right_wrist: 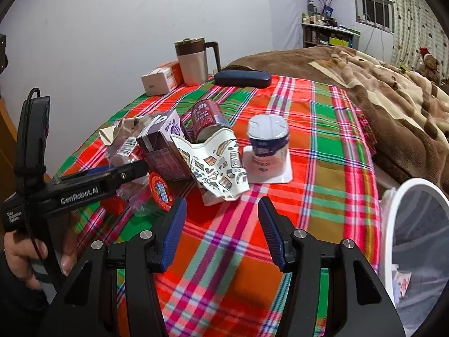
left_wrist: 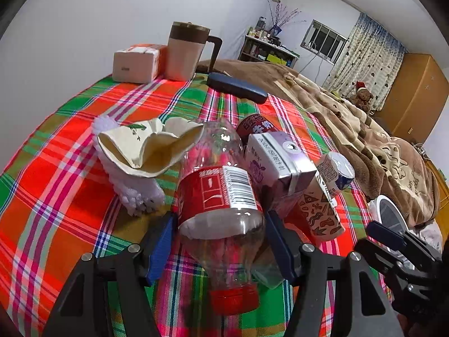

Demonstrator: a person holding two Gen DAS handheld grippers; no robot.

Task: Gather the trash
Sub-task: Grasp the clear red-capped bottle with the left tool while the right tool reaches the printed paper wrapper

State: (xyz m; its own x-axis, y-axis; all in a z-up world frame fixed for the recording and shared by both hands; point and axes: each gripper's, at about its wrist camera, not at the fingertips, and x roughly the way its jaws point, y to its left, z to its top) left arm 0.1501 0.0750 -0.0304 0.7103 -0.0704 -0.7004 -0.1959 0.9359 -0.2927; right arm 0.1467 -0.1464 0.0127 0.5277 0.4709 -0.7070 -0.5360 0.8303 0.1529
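A clear plastic bottle (left_wrist: 221,196) with a red label lies on the plaid tablecloth (left_wrist: 70,210), red cap toward me. My left gripper (left_wrist: 219,238) stands open around it, one pad on each side with a thin gap. Behind it crowd a purple carton (left_wrist: 277,163), a red can (left_wrist: 255,125), a patterned paper cup (left_wrist: 320,213) and a crushed cream cup (left_wrist: 148,148). My right gripper (right_wrist: 221,221) is open and holds nothing, just short of the patterned cup (right_wrist: 221,168) and a yogurt cup (right_wrist: 268,140). The left gripper (right_wrist: 132,172) shows at the bottle (right_wrist: 127,148).
A white-rimmed bin (right_wrist: 415,189) stands off the table's right edge. At the back are a lidded mug (right_wrist: 193,61), a tissue box (right_wrist: 161,80) and a dark glasses case (right_wrist: 242,78). A brown blanket (right_wrist: 364,84) covers the bed on the right. A white knitted cloth (left_wrist: 134,185) lies under the cream cup.
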